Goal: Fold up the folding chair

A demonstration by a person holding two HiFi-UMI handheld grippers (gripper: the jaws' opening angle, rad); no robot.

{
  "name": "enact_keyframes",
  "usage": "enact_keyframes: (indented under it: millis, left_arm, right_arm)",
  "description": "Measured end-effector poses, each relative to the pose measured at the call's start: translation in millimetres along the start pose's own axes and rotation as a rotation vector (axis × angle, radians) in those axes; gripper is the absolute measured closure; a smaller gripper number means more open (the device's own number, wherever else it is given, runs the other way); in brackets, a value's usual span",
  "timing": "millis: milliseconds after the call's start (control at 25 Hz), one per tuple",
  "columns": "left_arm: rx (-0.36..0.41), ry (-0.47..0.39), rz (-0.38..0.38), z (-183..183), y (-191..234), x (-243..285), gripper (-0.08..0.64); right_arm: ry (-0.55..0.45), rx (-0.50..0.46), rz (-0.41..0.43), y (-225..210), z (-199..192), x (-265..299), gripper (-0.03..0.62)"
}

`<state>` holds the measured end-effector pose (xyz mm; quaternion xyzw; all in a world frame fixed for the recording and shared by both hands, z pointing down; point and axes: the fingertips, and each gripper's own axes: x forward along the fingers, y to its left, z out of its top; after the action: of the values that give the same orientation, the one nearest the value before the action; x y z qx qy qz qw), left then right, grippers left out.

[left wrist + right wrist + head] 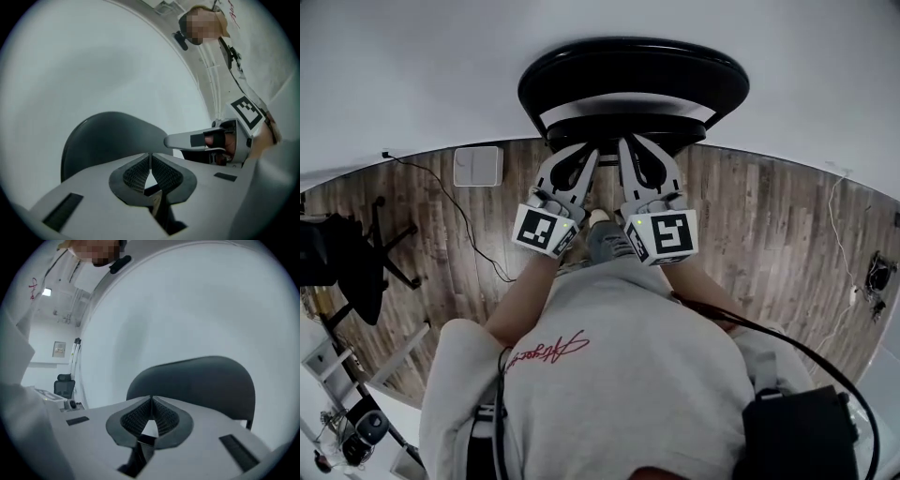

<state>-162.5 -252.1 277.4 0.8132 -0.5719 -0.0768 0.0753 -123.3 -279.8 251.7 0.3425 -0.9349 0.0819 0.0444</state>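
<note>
The black folding chair [633,75] stands against the white wall straight ahead in the head view, its curved backrest towards me. Both grippers are held side by side, pointing at it. My left gripper [584,155] and my right gripper [633,150] sit just short of the chair's frame. In the left gripper view the jaws [150,157] are shut with nothing between them, the dark backrest [108,140] lies beyond, and the right gripper [187,139] shows alongside. The right gripper view shows its jaws [151,400] shut and empty too, level with the backrest [197,380].
A black office chair [356,267] stands on the wooden floor at the left, with a white box [476,166] and a thin cable near the wall. A black pack [797,431] with a cord hangs at my right side. The white wall is close behind the folding chair.
</note>
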Motion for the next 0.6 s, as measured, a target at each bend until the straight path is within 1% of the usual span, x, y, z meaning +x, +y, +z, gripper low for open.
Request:
enact_keyframes:
  millis: [120, 240, 360, 440, 600]
  left_arm:
    - [0.081, -0.049, -0.062, 34, -21, -10, 0.543]
    - [0.152, -0.06, -0.114, 51, -38, -22, 0.543]
    - [0.161, -0.06, -0.145, 58, -51, -39, 0.545]
    - [0.153, -0.077, -0.15, 64, -58, -54, 0.545]
    - [0.138, -0.103, -0.156, 72, -71, -88, 0.543]
  right_arm:
    - [-0.027, -0.098, 0.018, 17, 17, -20, 0.572]
    - [-0.055, -0.1, 0.047, 34, 25, -38, 0.574]
    - [-0.063, -0.091, 0.072, 53, 29, -54, 0.575]
    - [-0.06, -0.109, 0.079, 68, 31, -65, 0.575]
    - [-0.094, -0.138, 0.086, 97, 37, -91, 0.574]
